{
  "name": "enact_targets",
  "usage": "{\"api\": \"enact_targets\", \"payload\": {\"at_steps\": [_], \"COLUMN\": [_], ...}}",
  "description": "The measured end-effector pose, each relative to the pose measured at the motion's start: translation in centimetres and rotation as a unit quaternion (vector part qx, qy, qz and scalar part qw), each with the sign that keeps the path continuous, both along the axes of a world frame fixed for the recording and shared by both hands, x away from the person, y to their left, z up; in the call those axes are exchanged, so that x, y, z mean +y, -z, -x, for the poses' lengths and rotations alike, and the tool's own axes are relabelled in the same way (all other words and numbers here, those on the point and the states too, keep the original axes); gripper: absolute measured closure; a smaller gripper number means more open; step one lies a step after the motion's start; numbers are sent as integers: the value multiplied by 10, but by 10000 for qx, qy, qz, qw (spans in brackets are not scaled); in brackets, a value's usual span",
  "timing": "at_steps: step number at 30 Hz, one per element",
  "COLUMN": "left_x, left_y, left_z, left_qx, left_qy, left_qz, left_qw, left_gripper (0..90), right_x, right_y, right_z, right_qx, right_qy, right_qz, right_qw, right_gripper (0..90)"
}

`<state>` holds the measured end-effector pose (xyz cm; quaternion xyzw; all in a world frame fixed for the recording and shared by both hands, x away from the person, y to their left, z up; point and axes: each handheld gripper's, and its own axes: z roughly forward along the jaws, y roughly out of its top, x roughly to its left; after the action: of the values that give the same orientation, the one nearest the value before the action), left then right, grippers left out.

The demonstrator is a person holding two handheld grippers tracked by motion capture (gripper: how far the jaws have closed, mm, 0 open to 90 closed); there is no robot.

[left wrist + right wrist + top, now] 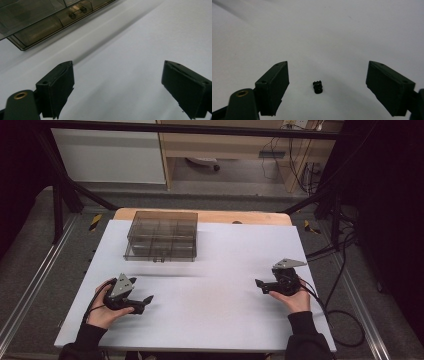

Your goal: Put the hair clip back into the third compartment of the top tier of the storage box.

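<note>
A small black part (317, 86) is seen lying on the white worktop (220, 285), between the spread jaws of the right tool (327, 83) and untouched by either. The left tool (145, 303) is held low over the worktop, jaws spread and empty, near a clear compartment box (161, 236).

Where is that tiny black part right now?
In the right gripper view, the small black part lies on the white table, between the right gripper's open jaws, touching neither.

No text, label, brand, number or sign can be read in any view; the yellow-and-black stripes (95, 222) on the floor rails carry no letters.
</note>
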<state>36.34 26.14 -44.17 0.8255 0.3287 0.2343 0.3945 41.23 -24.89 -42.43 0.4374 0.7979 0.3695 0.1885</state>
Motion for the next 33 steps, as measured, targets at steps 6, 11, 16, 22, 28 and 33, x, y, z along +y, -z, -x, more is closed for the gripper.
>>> {"api": "enact_targets", "payload": {"at_steps": [6, 11, 16, 22, 28, 33], "left_x": [0, 0, 0, 0, 0, 0], "left_y": [0, 1, 1, 1, 1, 0], "left_z": [0, 0, 0, 0, 0, 0], "left_qx": [13, 27, 28, 34, 39, 41], "left_qy": [0, 6, 8, 24, 16, 11], "left_qz": [-4, 2, 18, 20, 32, 39], "left_qw": [10000, 10000, 10000, 10000, 10000, 10000], "left_gripper": [108, 108, 108, 108, 108, 108], "right_x": [3, 5, 5, 6, 9, 10], "right_y": [4, 6, 8, 9, 13, 14], "right_z": [-3, -3, -3, -4, -5, -6], "right_qx": [189, 222, 226, 274, 409, 465], "right_qy": [-33, -57, -60, -80, -44, -32], "right_qz": [92, 175, 255, 284, 273, 255], "right_qw": [9998, 9996, 9994, 9992, 9988, 9986], "right_gripper": [269, 340, 388, 456, 528, 572]}}
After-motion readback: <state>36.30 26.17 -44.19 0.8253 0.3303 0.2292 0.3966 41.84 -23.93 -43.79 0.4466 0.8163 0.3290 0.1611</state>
